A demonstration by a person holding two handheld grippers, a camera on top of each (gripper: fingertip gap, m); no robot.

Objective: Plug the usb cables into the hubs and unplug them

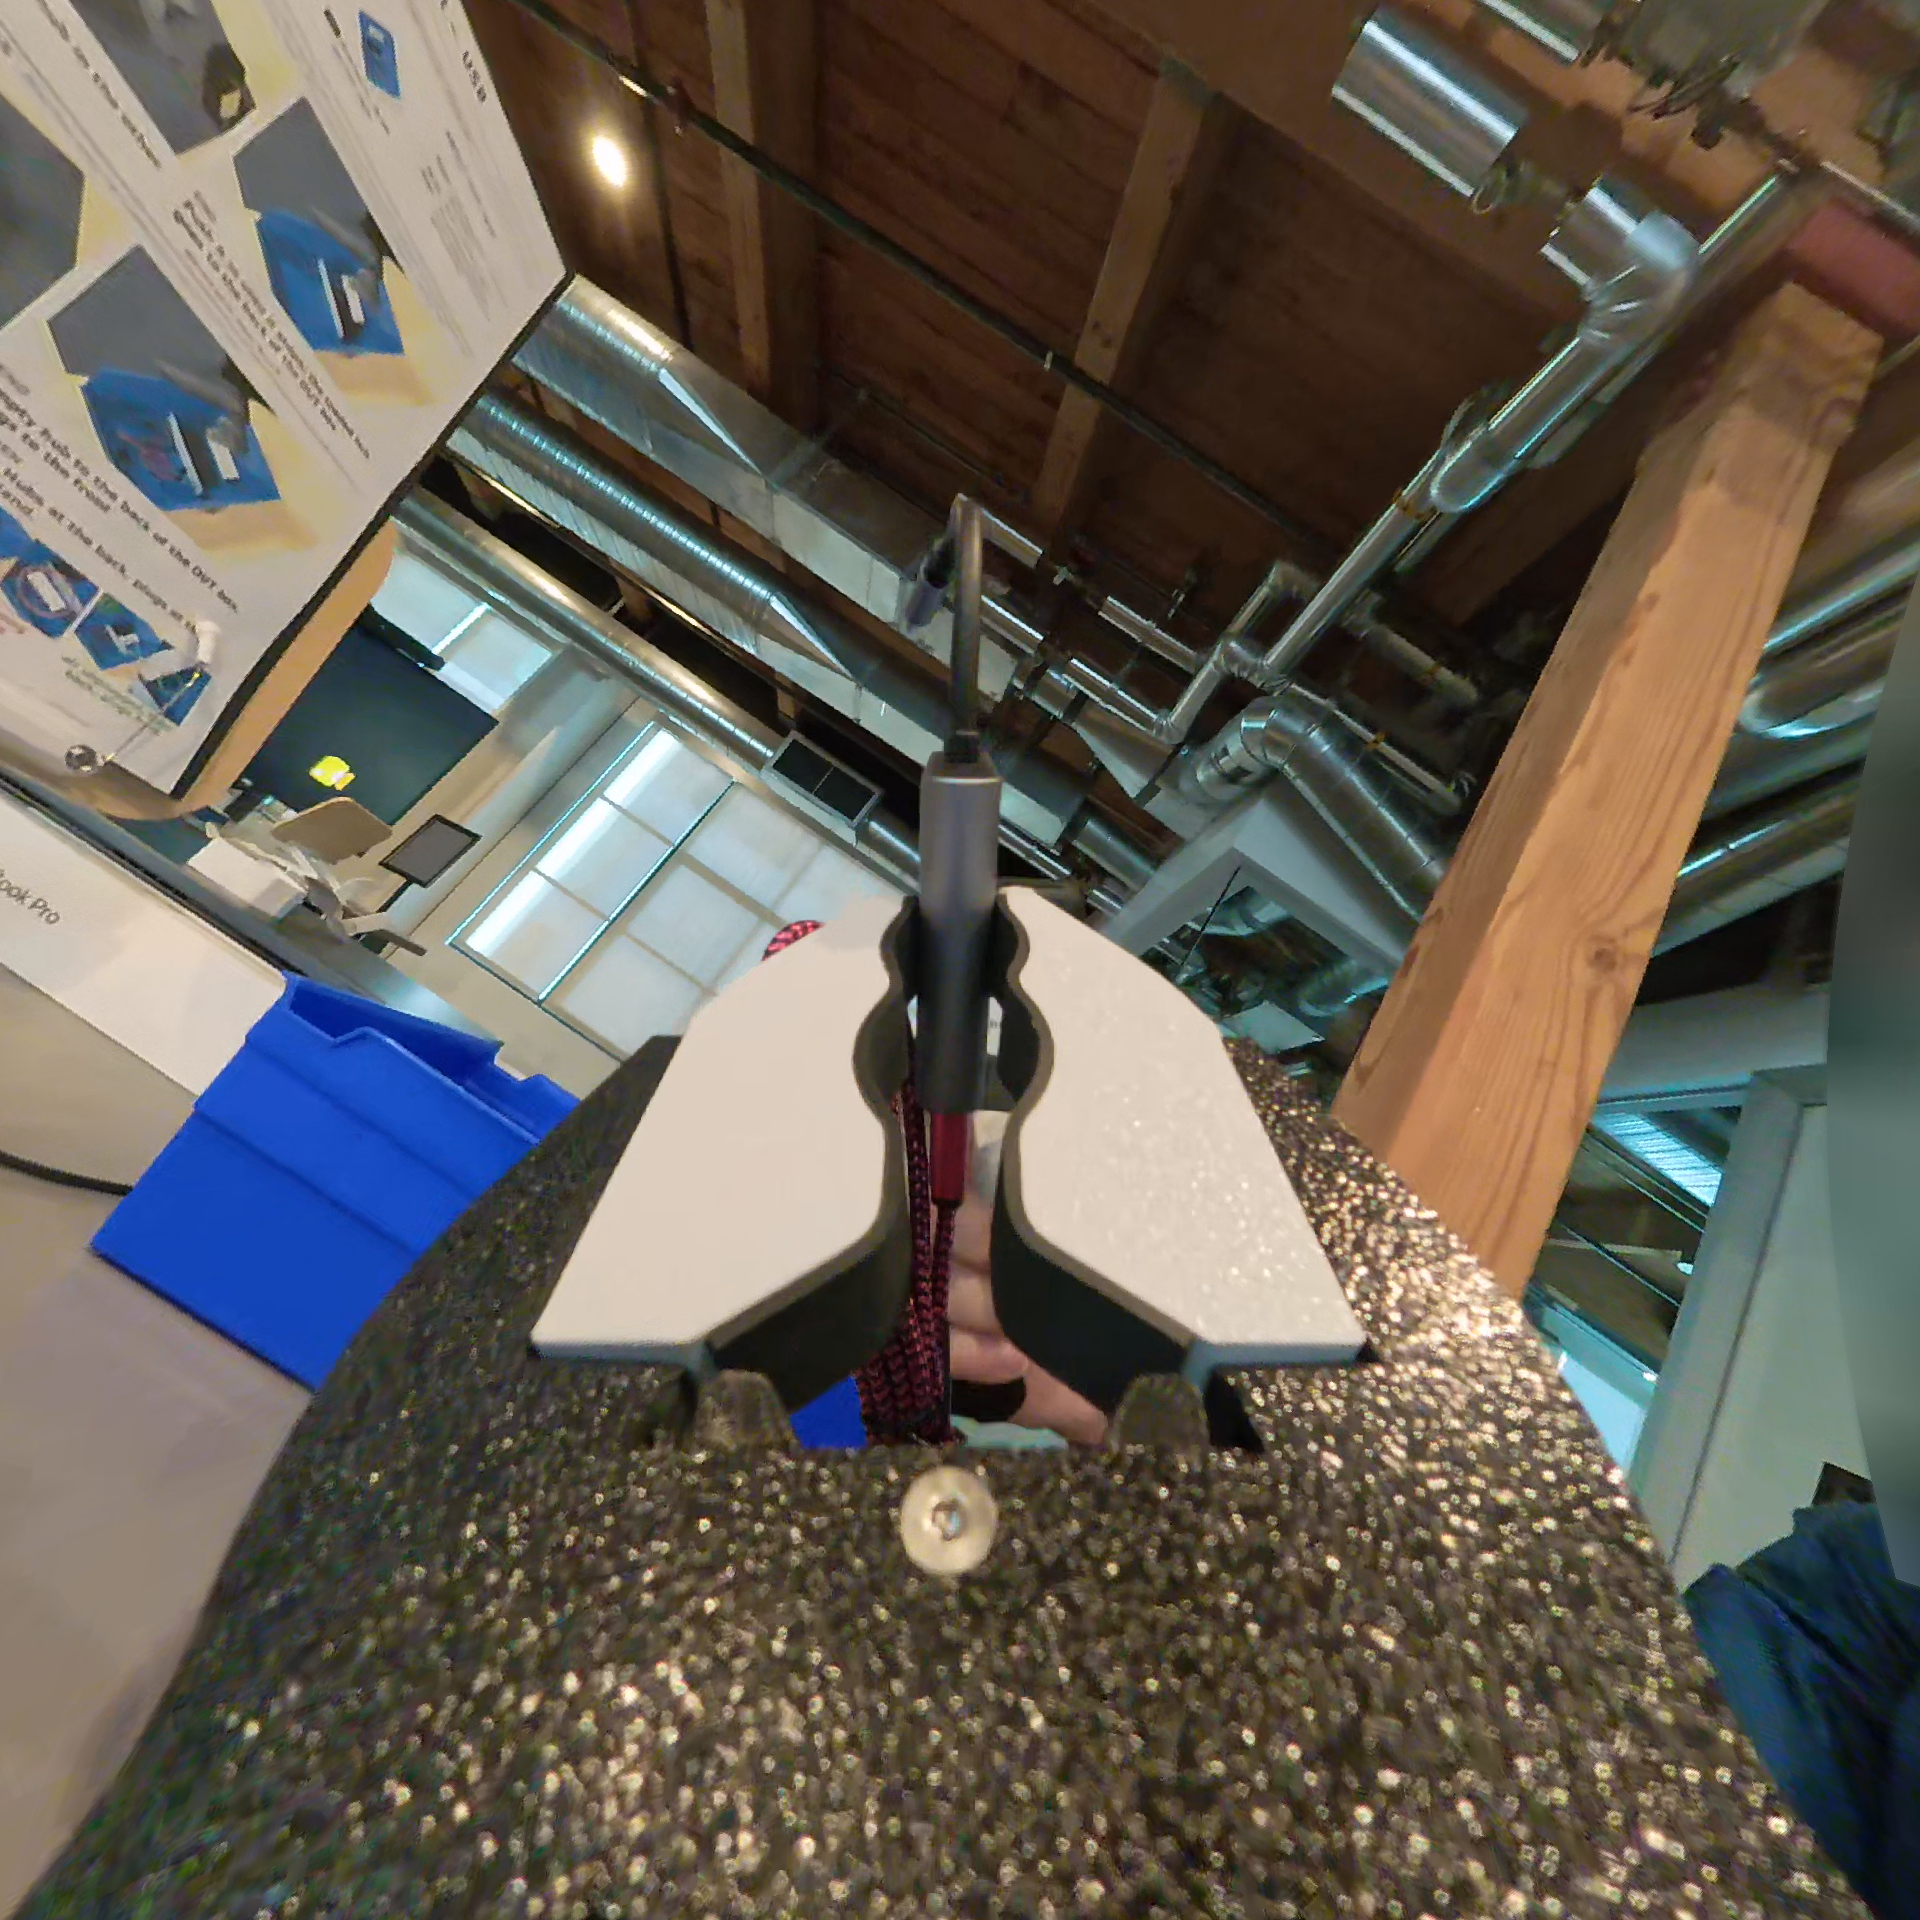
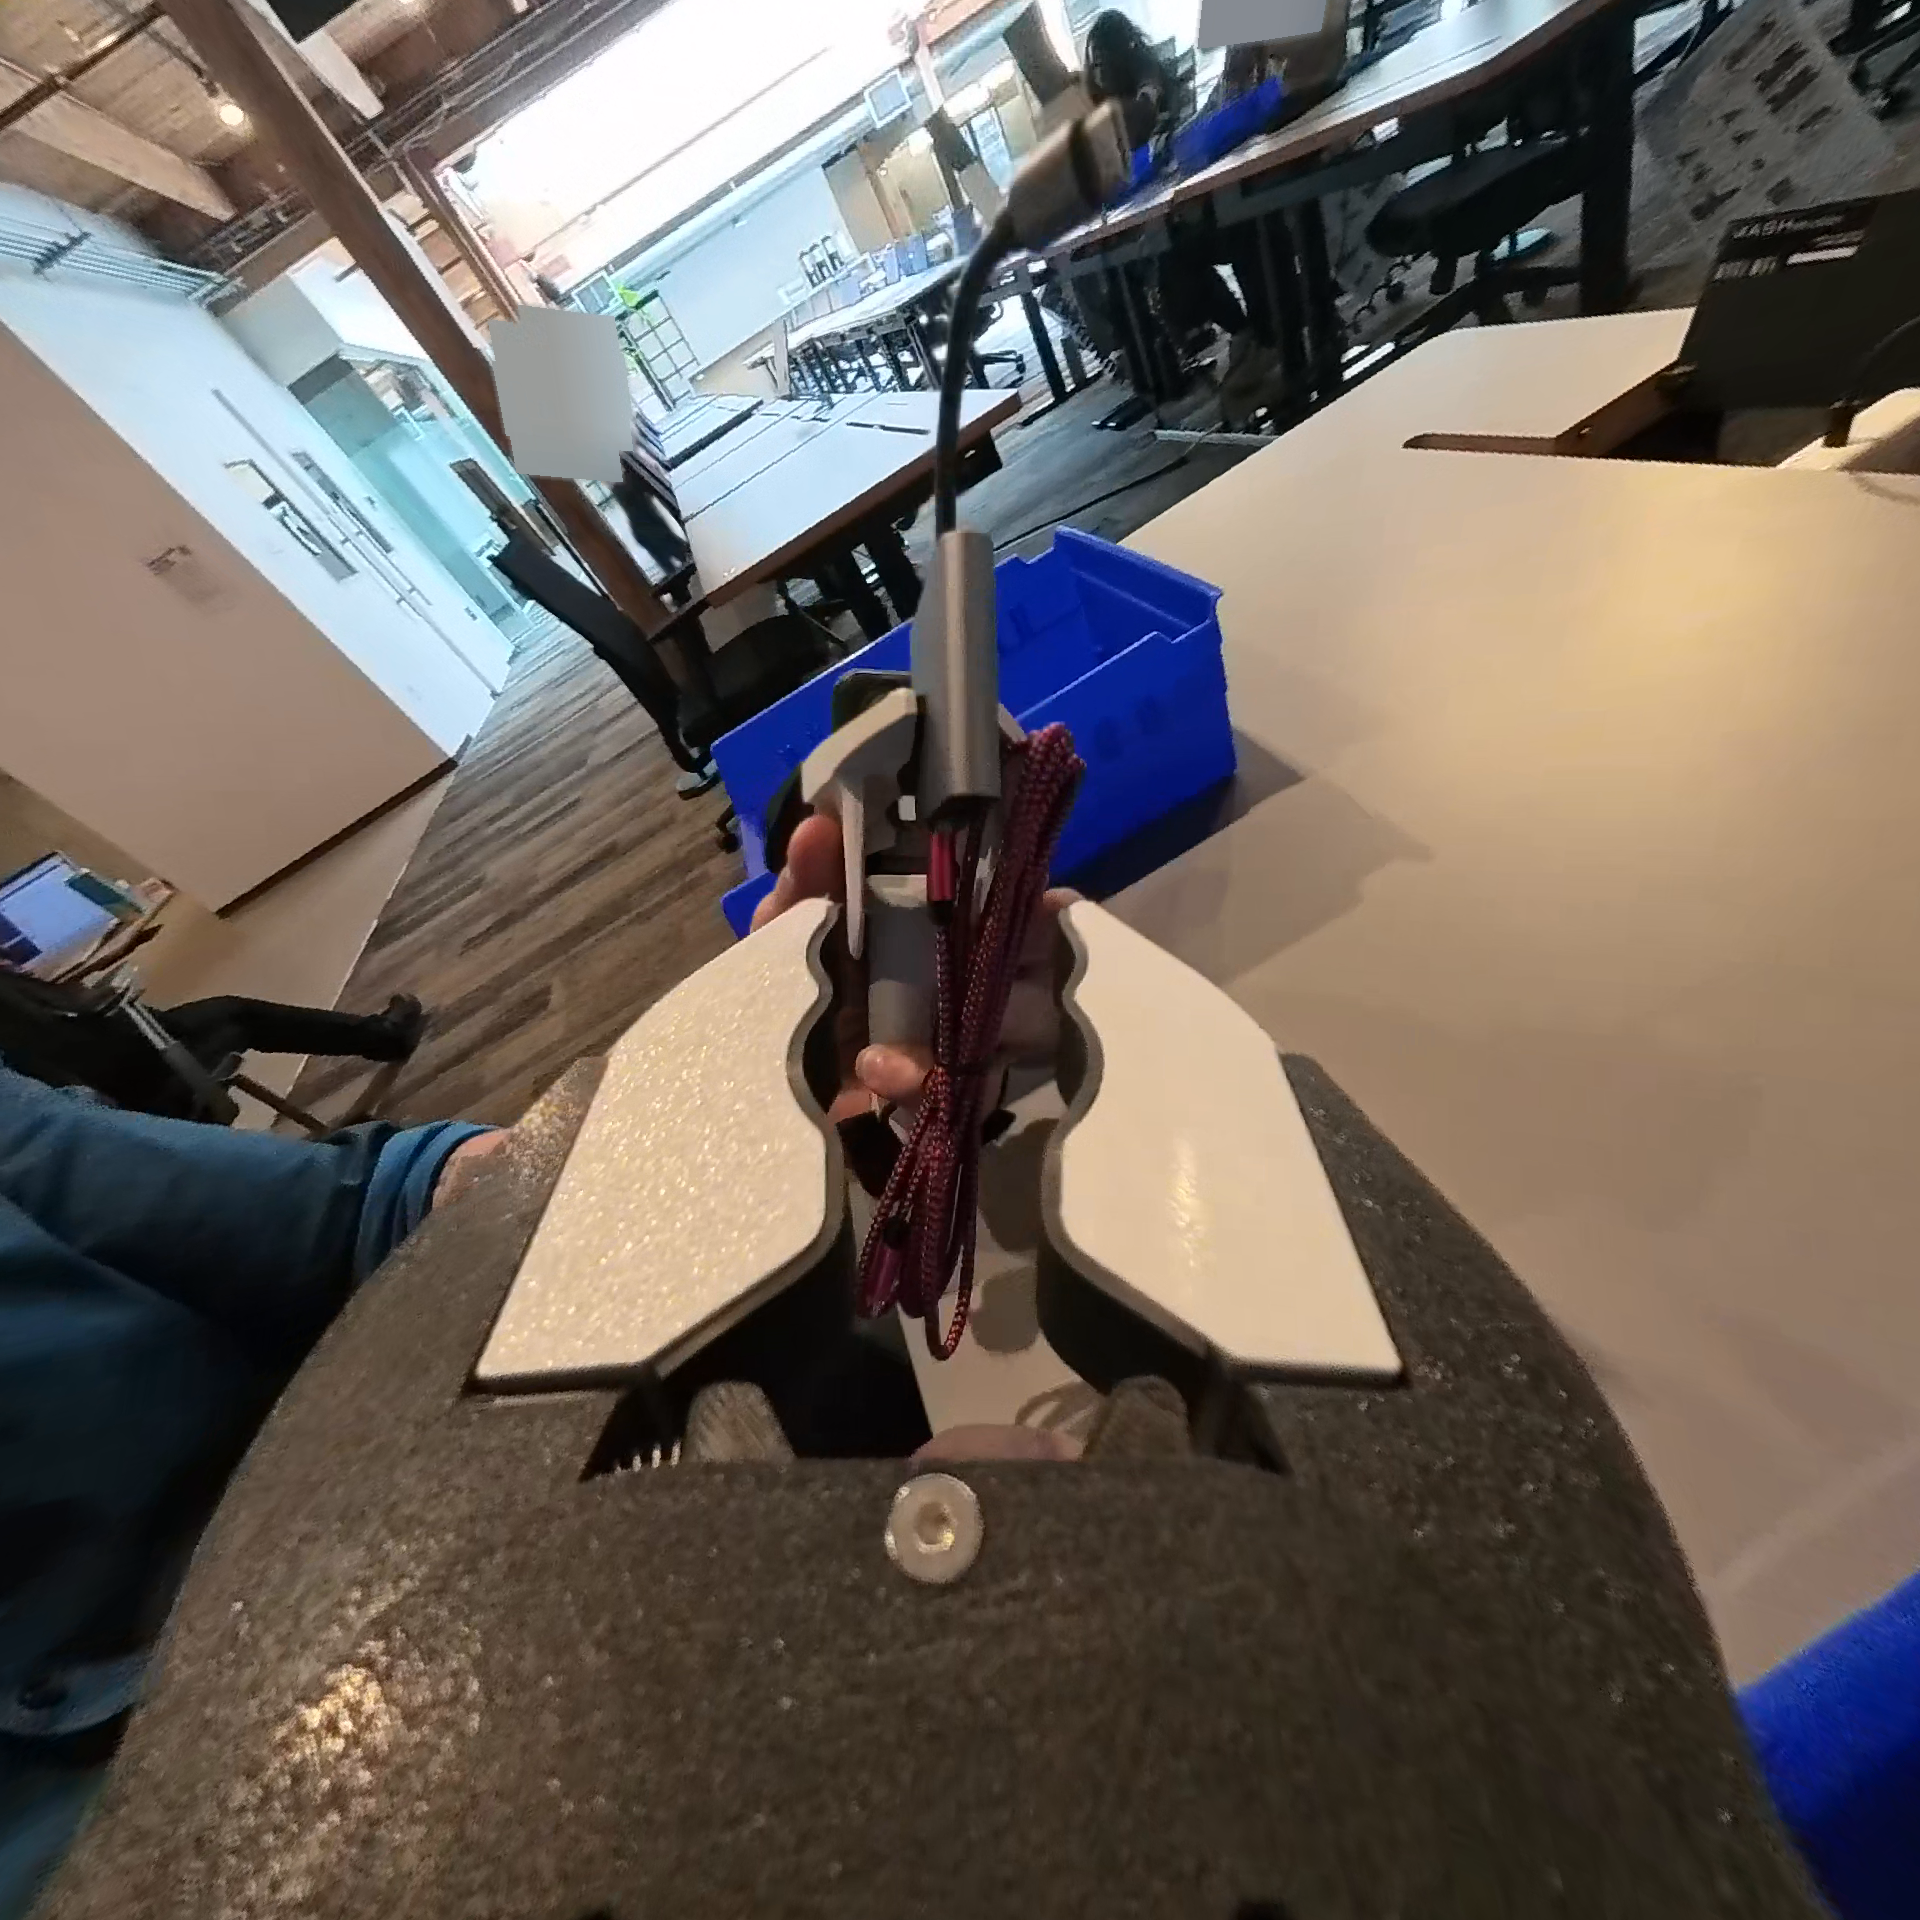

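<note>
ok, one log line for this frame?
left hand-held gripper: shut on grey USB hub | red braided cable: plugged in | right hand-held gripper: open, near cable

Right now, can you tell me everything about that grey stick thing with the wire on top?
It is the hub, a slim grey bar that looks like metal, held upright in the air. The left tool is shut on its middle. A short dark wire curves out of its top and ends in a small grey plug. At its bottom end a red plug is pushed in, and the red braided cable hangs down in loops, through the open right tool.
</note>
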